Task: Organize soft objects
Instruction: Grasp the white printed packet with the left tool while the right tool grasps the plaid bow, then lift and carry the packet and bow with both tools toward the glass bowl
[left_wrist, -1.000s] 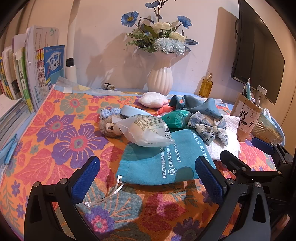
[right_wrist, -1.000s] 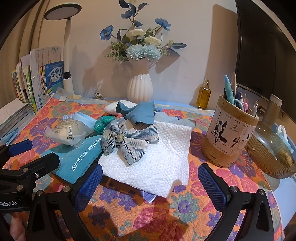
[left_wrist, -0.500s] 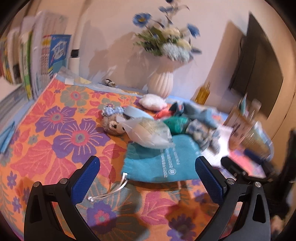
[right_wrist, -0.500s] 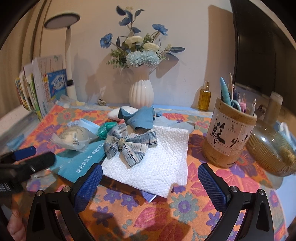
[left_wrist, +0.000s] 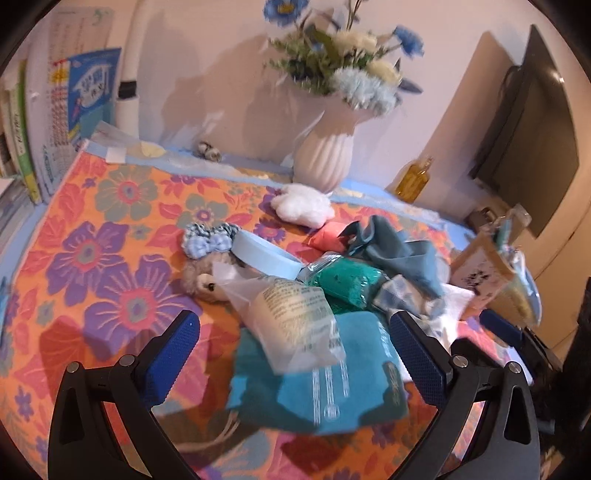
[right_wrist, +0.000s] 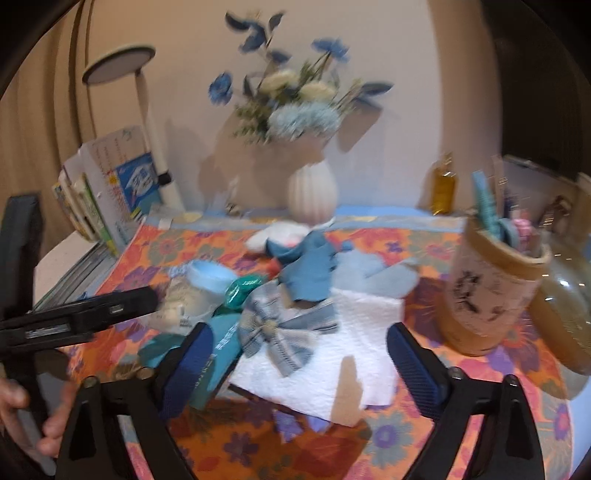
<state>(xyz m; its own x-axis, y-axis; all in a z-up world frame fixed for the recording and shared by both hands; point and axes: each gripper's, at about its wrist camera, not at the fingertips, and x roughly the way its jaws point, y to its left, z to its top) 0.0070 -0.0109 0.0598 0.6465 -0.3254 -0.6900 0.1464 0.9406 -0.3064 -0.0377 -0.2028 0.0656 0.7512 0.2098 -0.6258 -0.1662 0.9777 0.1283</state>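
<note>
Motion blur softens the pile of soft things at the table's centre, where a clear packet (left_wrist: 295, 325) lies half across a teal pouch (left_wrist: 317, 384), a plush toy (left_wrist: 207, 277) mostly hidden at its ten o'clock. The left tool (left_wrist: 295, 354) hangs agape, gripping nothing. The right tool (right_wrist: 299, 365), jaws closing on air, hovers over a plaid bow (right_wrist: 284, 328) on a white towel (right_wrist: 332, 373).

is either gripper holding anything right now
Nothing is held. The left gripper is open; the right gripper is closing, its fingers not yet pressing anything.
</note>
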